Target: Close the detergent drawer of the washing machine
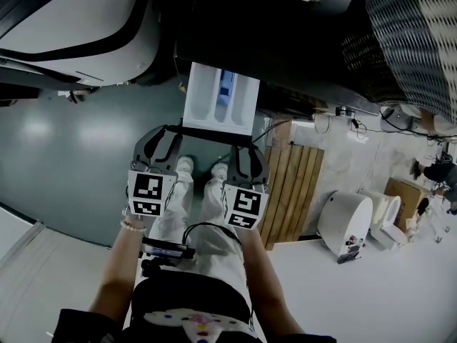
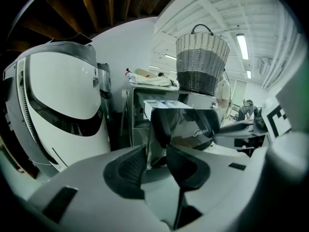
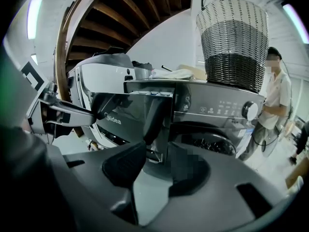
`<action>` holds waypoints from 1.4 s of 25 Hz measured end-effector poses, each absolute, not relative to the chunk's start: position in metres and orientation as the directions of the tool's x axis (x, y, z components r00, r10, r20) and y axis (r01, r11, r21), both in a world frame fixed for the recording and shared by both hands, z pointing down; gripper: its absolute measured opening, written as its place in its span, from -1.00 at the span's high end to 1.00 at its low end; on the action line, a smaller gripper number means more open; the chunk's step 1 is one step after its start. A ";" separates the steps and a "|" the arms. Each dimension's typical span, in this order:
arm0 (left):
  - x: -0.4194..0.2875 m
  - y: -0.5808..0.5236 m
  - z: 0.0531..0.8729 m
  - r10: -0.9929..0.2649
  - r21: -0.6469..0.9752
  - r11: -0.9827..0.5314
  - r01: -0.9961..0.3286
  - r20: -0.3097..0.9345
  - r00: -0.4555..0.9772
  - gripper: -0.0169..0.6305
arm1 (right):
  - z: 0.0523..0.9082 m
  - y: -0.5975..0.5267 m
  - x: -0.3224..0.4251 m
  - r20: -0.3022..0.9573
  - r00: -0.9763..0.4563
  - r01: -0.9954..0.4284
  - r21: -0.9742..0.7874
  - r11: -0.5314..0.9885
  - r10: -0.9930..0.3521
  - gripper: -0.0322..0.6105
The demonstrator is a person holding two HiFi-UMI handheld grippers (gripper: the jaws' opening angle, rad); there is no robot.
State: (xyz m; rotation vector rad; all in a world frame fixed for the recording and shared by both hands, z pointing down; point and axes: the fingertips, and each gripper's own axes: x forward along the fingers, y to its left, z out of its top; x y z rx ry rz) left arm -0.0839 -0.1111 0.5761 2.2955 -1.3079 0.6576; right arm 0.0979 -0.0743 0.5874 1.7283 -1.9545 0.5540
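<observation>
The white detergent drawer (image 1: 206,100) with a blue insert stands pulled out from the dark washing machine (image 1: 285,48). Its glossy black front panel (image 2: 186,124) fills the middle of the left gripper view. My left gripper (image 1: 166,128) is at the panel's left corner, its jaws open, with the corner's edge showing in the gap (image 2: 155,161). My right gripper (image 1: 247,148) hangs just before the panel's right end (image 3: 152,115), also open (image 3: 157,161); that end stands just above the gap. Neither pair of pads visibly presses on the panel.
A striped wicker basket (image 1: 407,34) and a folded cloth (image 3: 171,74) rest on the machine's top. A large white appliance (image 1: 71,27) stands to the left. A wooden pallet (image 1: 289,184) and white fixtures (image 1: 346,224) lie to the right. A person (image 3: 275,100) stands beside the machine.
</observation>
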 end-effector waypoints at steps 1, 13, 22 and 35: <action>-0.084 -0.112 0.576 -0.677 0.121 -0.471 -0.874 0.585 0.446 0.51 | 0.587 -0.075 0.098 0.588 -0.098 -0.992 0.008 0.127 -0.803 0.46; -0.079 -0.148 0.570 -0.713 0.097 -0.457 -0.884 0.554 0.430 0.56 | 0.584 -0.111 0.101 0.566 -0.107 -0.989 0.024 0.146 -0.818 0.46; -0.074 -0.184 0.566 -0.735 0.060 -0.464 -0.884 0.531 0.422 0.56 | 0.584 -0.145 0.103 0.562 -0.098 -0.987 0.051 0.153 -0.821 0.46; -0.070 -0.228 0.566 -0.762 0.034 -0.447 -0.894 0.508 0.401 0.55 | 0.584 -0.188 0.109 0.561 -0.065 -0.991 0.060 0.119 -0.825 0.46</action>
